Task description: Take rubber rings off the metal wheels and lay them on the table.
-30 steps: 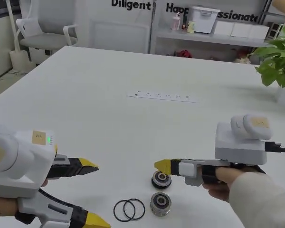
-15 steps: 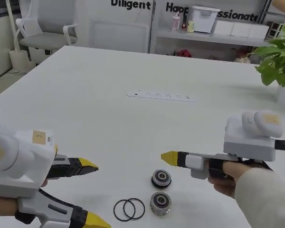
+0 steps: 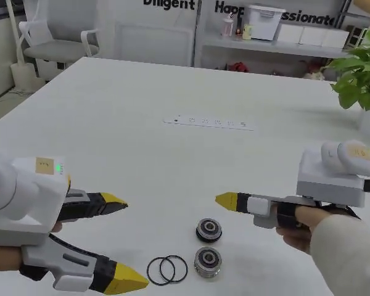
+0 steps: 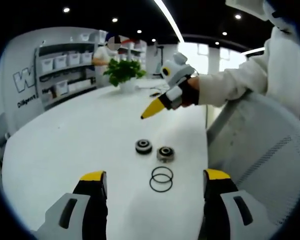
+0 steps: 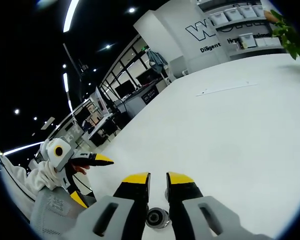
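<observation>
There are two metal wheels (image 3: 209, 229) (image 3: 208, 261) and two rubber rings (image 3: 167, 269).

White table (image 3: 172, 92), shelving (image 3: 277, 49), office chair (image 3: 55, 46)

The table (image 3: 172, 160) under my tongs is a smooth white top, matt with a soft sheen. The near wheel (image 3: 208, 261) is bright metal with a ribbed, silvery rim. The far wheel (image 3: 209, 230), at twelve o'clock of it, looks darker (black around a shiny hub). At nine o'clock of the near wheel, the rubber rings (image 3: 168, 269) are thin, black and dull. My left gripper (image 3: 129, 242) and right gripper (image 3: 225, 201) have matt white plastic shells, black jaws and smooth yellow tips.
</observation>
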